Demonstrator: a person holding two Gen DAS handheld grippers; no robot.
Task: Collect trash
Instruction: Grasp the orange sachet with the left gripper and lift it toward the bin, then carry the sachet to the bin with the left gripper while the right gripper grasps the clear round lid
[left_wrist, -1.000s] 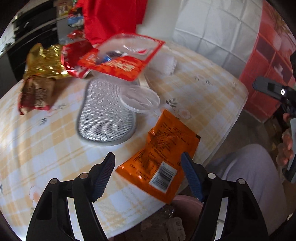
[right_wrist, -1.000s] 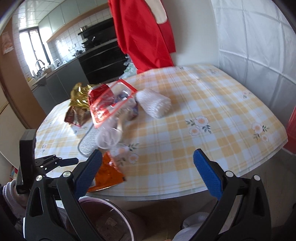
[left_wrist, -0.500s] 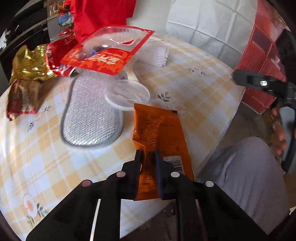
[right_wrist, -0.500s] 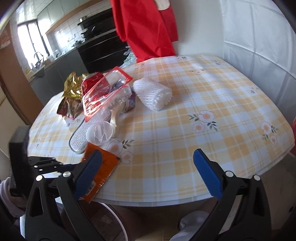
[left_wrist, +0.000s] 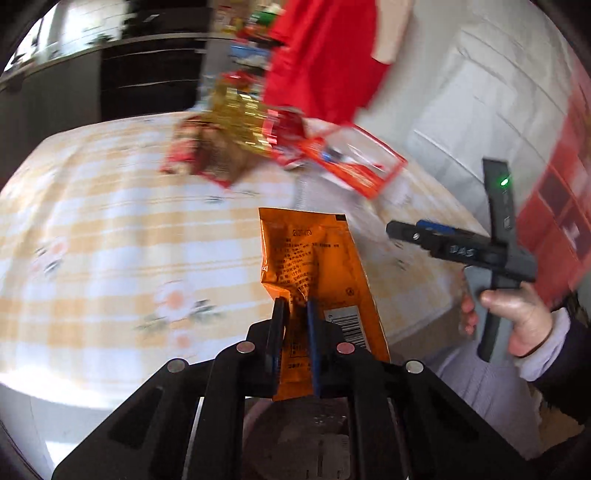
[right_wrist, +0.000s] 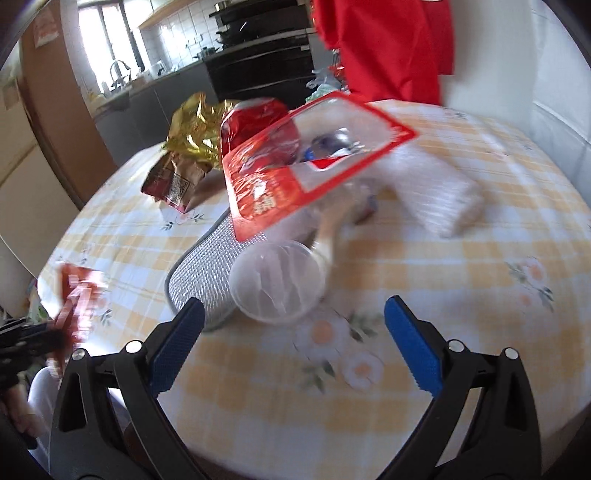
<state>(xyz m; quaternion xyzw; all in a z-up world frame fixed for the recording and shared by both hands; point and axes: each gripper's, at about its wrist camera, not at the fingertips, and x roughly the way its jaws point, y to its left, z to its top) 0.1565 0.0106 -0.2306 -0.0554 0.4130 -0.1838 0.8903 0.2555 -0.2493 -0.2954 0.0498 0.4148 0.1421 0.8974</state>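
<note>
1. Left tool: jaws have just been closing and are now narrow, clamped on the lower part of the orange packet. Packet is lifted clear of the tabletop, at its near edge; presumably pinched at one end so it hangs free for dropping.
2. Below the packet, between the tool's arms, a dark round opening, likely the bin; too blurred to confirm.
3. Clear plastic cup, the landmark, lies on its side, mouth toward the camera. Silver mesh pad touches it on the left; red-framed package leans just behind; white foam sleeve behind-right.
4. Right tool: jaws wide, empty, just in front of the cup, apparently lined up to take it next.
</note>
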